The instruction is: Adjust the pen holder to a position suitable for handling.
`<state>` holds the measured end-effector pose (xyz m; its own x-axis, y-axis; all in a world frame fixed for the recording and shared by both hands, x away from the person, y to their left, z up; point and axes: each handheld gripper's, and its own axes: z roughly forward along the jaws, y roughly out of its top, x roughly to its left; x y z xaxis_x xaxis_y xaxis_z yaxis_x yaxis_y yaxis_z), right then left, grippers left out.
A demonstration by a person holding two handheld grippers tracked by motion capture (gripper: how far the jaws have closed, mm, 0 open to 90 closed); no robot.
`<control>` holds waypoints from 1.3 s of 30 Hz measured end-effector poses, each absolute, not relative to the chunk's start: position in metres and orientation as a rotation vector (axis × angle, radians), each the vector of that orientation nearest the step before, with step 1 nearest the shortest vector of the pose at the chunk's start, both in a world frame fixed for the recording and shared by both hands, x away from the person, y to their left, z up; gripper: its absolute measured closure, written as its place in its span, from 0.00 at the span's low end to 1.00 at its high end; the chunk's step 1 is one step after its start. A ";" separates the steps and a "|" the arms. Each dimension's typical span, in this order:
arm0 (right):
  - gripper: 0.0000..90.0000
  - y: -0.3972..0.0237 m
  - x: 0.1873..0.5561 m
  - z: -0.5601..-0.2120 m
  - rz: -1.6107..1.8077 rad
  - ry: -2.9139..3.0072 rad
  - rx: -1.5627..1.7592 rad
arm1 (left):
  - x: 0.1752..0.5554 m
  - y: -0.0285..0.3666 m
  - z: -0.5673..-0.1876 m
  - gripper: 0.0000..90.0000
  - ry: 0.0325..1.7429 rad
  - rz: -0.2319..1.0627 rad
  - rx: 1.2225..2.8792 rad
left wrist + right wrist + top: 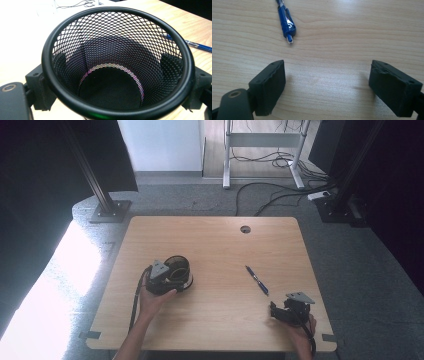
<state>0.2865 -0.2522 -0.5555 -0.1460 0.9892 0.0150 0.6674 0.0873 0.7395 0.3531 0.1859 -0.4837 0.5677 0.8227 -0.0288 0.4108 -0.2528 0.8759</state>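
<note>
The right gripper [274, 311] sits nearest, at the front right of the tabletop [215, 320], held by the right hand [301, 330]; in the right gripper view [325, 82] its jaws stand spread wide with bare wood between them and nothing gripped. Just beyond the jaws lies a blue pen [286, 21], flat on the wood, its tip toward the gripper and clear of both jaws; in the high view the pen [257, 280] runs diagonally, right of centre. At the front left, the left hand [152, 302] holds the left gripper [172, 279], whose jaws pinch a black wire-mesh cup [178, 270]. In the left gripper view the cup [117, 32] is round, with a smooth solid rim, diamond-pattern mesh walls and a solid dark base; the jaws press on its outer wall from opposite sides, visible through the mesh. The cup is empty. Whether its base rests on the wood cannot be told. Cup and pen are well apart. The far half of the tabletop is bare wood, with a round cable hole [245, 229] near the far edge.
</note>
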 end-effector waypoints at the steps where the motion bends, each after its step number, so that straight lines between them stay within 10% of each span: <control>1: 0.15 -0.252 0.287 -0.555 0.842 1.870 1.626 | 0.353 0.185 -0.483 0.11 0.998 0.555 1.871; 39: 0.15 -0.253 0.287 -0.555 0.838 1.857 1.635 | 0.341 0.131 -0.480 0.11 0.912 0.443 1.889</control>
